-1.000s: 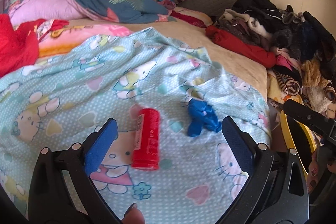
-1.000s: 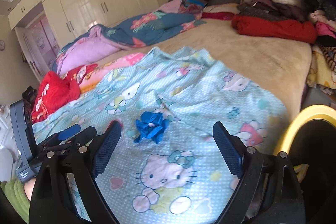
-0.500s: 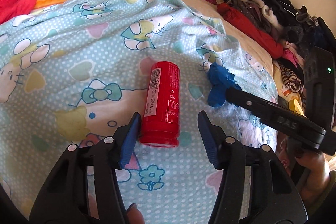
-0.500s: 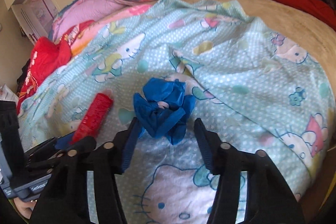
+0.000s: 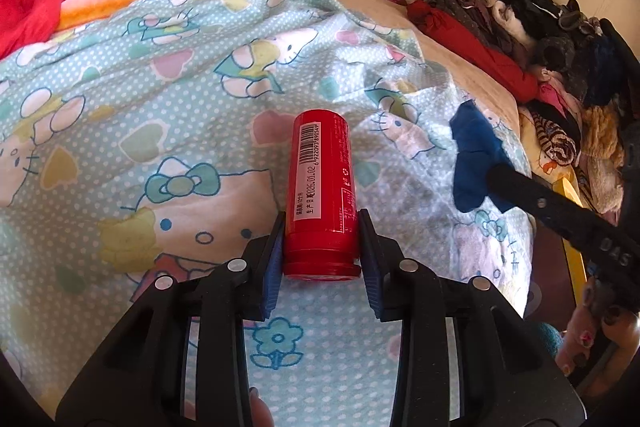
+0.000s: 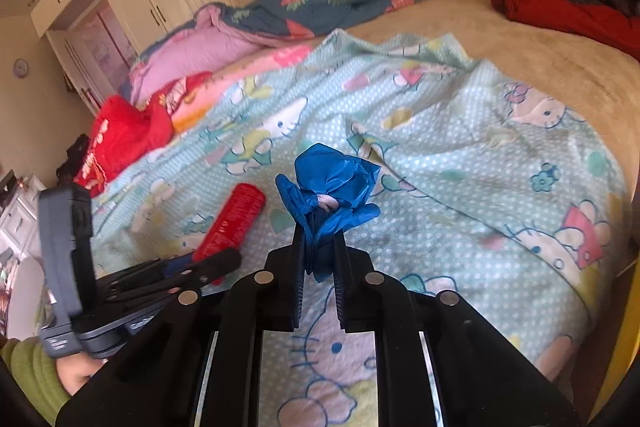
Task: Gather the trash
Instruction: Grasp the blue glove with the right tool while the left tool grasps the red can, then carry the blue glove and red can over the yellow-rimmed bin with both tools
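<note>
The left gripper [image 5: 321, 245] is closing on the near end of the red canister [image 5: 322, 193], pads touching both flanks; the canister lies on the patterned bedsheet [image 5: 160, 115] with its long axis running straight ahead along the jaw line, most of its length projecting beyond the fingertips. The right gripper [image 6: 319, 257] is closing nearly together, pinching the lower fold of the crumpled blue glove [image 6: 330, 187], whose bulk stands above and ahead of the jaws. Judgement: each lift is end-held, so the canister may tip forward.
</note>
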